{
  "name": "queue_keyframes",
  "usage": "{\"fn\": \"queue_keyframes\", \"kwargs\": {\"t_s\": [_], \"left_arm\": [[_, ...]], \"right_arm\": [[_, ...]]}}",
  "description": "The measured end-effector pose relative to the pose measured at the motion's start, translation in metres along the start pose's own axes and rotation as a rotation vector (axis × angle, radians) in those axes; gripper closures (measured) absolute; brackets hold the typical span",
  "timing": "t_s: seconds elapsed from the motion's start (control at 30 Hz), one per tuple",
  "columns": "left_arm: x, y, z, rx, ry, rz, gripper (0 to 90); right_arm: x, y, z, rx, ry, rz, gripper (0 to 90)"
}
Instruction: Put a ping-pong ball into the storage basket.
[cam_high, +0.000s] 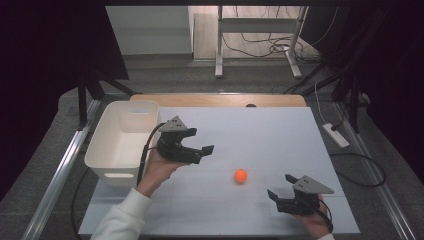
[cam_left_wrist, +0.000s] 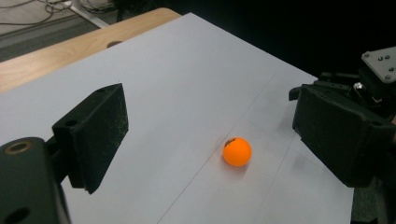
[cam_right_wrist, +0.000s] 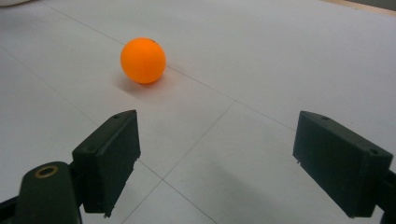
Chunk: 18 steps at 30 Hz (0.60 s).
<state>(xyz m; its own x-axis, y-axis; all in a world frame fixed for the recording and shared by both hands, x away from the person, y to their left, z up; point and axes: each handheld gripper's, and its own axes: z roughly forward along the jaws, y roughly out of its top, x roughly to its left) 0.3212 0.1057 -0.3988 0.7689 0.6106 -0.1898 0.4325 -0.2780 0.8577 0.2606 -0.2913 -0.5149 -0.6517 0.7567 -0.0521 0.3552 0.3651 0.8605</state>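
An orange ping-pong ball (cam_high: 240, 175) rests on the white sheet (cam_high: 260, 135) that covers the table, free of both grippers, with a small dark mark near its top in the left gripper view. The left gripper (cam_high: 199, 142), held in a hand (cam_high: 159, 167), sits to the left of the ball and a little beyond it, its jaws spread wide and empty, aimed toward the ball. The right gripper (cam_high: 281, 187) lies to the right of the ball and nearer the person, low over the sheet, jaws likewise wide apart with nothing between them. A white plastic bin (cam_high: 102, 150) stands well left of the ball, just beside the left gripper, at the sheet's edge
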Motion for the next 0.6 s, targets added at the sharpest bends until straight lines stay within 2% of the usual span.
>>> {"fn": "queue_keyframes", "kwargs": {"t_s": [0.23, 0.6], "left_arm": [[-0.004, -0.002, 0.016, 0.004, -0.042, 0.011, 11.4], [-0.011, -0.004, 0.037, 0.041, -0.074, 0.022, 11.5]], "right_arm": [[-0.001, -0.001, 0.001, 0.004, -0.006, 0.000, 14.4], [-0.001, -0.001, 0.001, 0.002, -0.004, -0.003, 14.5]]}}
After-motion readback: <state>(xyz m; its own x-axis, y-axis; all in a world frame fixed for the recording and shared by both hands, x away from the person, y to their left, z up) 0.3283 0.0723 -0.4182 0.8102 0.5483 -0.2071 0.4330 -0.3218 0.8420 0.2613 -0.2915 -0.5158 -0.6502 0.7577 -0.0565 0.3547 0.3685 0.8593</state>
